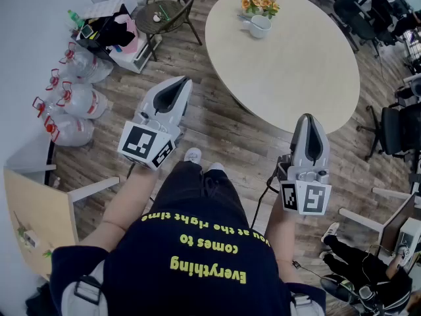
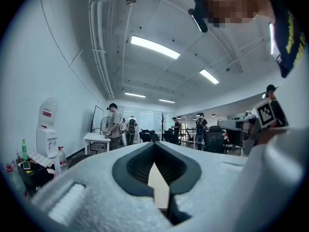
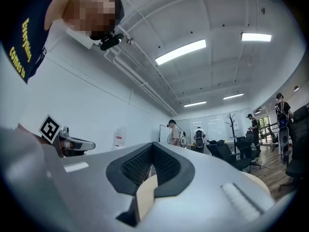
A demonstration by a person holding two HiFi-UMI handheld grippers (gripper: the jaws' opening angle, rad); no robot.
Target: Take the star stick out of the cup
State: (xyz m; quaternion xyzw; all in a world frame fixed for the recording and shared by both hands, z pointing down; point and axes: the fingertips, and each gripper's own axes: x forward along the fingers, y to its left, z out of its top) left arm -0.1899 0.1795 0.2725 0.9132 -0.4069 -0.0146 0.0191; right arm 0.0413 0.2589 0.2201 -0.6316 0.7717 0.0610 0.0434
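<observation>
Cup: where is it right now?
Head view, upper middle: the cup stands on the far side of the round table, right beside the orange flowers.

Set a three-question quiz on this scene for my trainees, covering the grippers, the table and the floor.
1. True or false: the left gripper and the right gripper are both shut and empty.
2. What stands beside the white cup on the round table? A) orange flowers B) a laptop C) a kettle
3. Fill in: the clear water jugs lie on the ____ by the wall.
Key: 1 true; 2 A; 3 floor.
</observation>
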